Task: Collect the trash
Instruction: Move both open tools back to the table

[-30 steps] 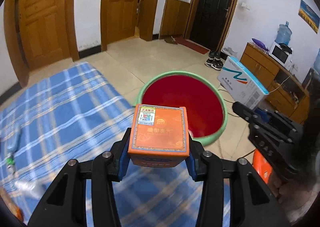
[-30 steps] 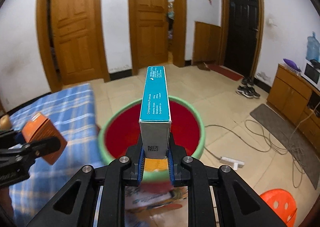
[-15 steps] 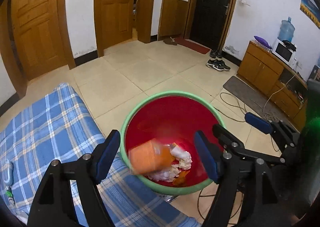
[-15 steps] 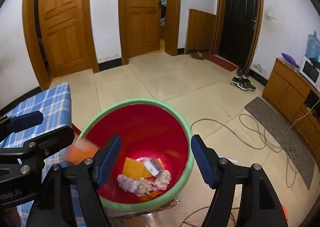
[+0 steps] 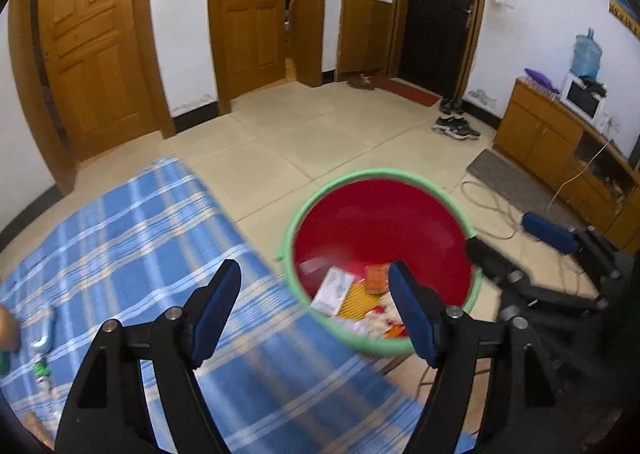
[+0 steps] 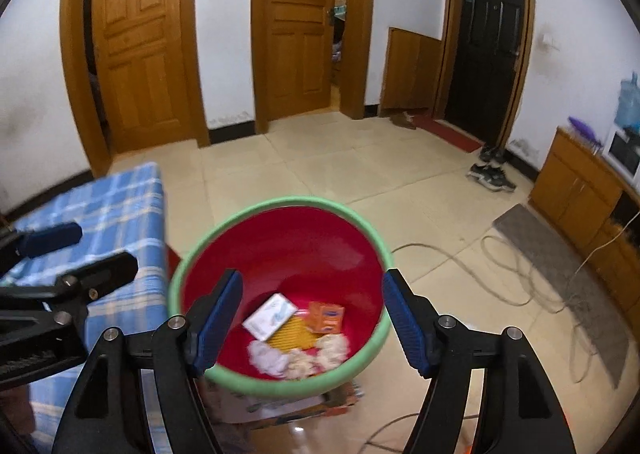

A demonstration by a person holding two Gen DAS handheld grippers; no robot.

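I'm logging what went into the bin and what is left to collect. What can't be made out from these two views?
- Print on the white box and orange box in the red bin: too small and blurred, both views.
- Trash at the bin's near side: partly hidden behind the right gripper and left gripper.
- Items at the blue plaid cloth's left edge: cut off, left view.
- Cardboard box under the bin: mostly hidden, right view.

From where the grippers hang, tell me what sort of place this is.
Most likely the main room of a home. Wooden interior doors line the wall, shoes sit by a dark entry door, and a blue plaid cloth lies beside a red basin holding trash.
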